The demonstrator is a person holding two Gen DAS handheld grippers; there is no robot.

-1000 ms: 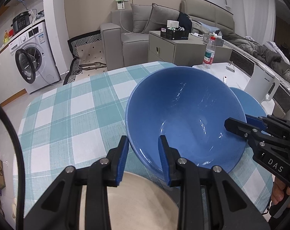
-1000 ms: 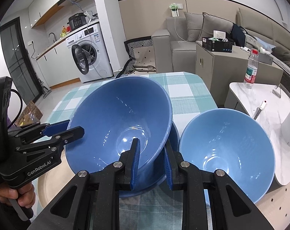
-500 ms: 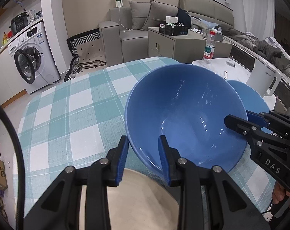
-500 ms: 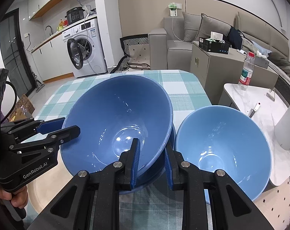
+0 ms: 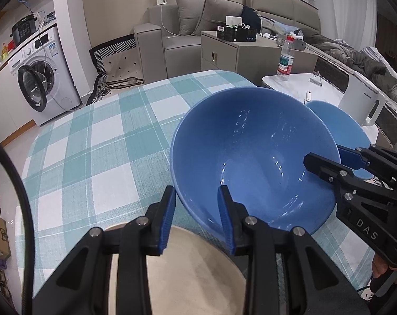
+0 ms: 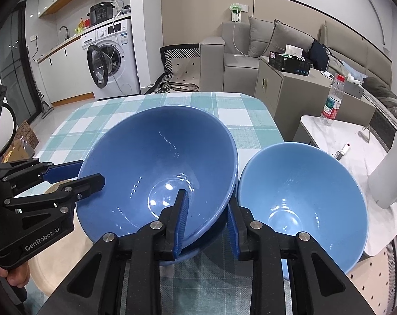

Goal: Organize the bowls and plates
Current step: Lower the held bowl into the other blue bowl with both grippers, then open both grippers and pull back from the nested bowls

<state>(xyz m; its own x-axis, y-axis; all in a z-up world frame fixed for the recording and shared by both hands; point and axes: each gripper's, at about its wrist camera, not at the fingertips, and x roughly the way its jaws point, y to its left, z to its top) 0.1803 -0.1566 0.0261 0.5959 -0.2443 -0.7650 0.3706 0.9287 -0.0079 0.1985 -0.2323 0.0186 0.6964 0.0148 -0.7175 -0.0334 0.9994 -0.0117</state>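
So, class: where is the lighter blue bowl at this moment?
In the right wrist view, the lighter blue bowl sits at the right end of the checked tablecloth, right beside the larger dark blue bowl.

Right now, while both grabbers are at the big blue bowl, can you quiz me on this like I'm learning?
1. True or false: the large dark blue ceramic bowl lies upside down over the teal-and-white checked tablecloth.
2. In the right wrist view, what sits just right of that bowl? A: round beige plate. B: smaller light blue bowl. C: red cup.
3. How many grippers have the dark bowl's rim between their fingers?

Key
1. False: its mouth faces up.
2. B.
3. Two: the left gripper and the right gripper. Both jaws are opening.
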